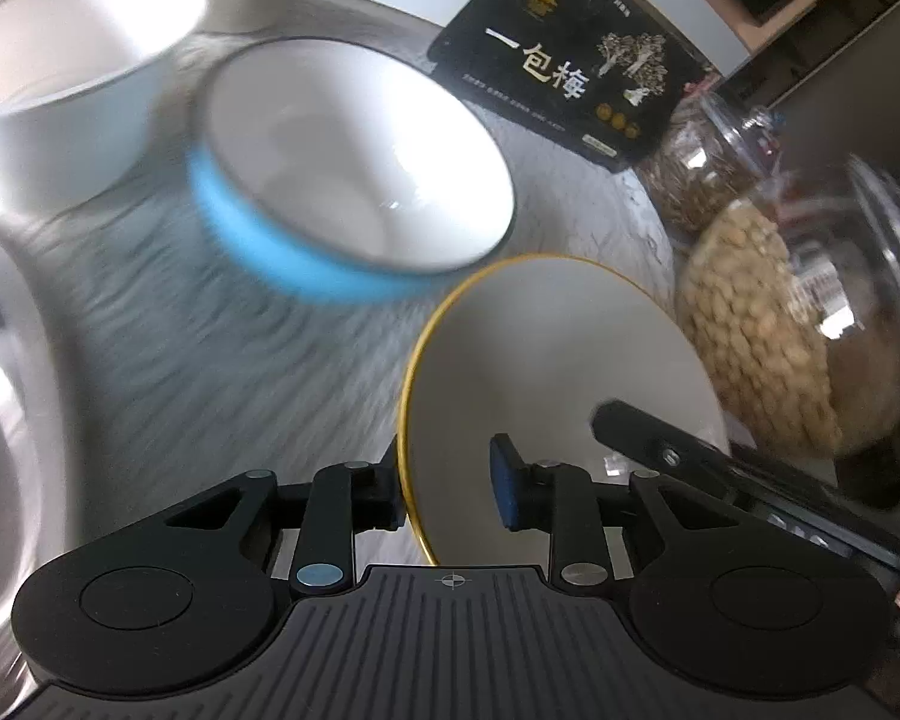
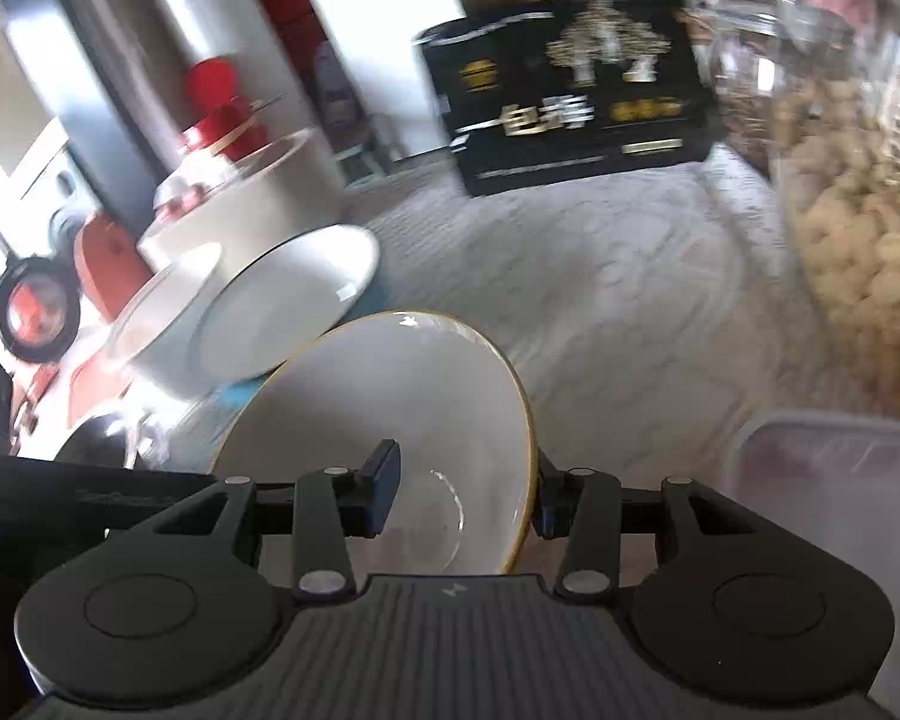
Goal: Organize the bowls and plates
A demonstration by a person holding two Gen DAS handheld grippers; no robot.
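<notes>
A white gold-rimmed plate (image 1: 558,360) is held tilted above the marbled counter by both grippers. My left gripper (image 1: 450,489) has its jaws astride the plate's left rim, with a wide gap between its pads. My right gripper (image 2: 465,489) is astride the same plate (image 2: 402,408) at its right rim, also with a wide gap. A blue bowl with a white inside (image 1: 354,162) stands on the counter beyond the plate. A white bowl (image 1: 72,78) stands at its left. Both bowls show in the right wrist view, blue bowl (image 2: 288,306) and white bowl (image 2: 162,312).
A black gift box (image 1: 564,54) leans at the back. Glass jars of nuts (image 1: 768,324) stand at the right. A steel pot rim (image 1: 6,420) is at the left. A clear plastic container (image 2: 828,480) lies at the right. A white cooker (image 2: 246,192) stands behind the bowls.
</notes>
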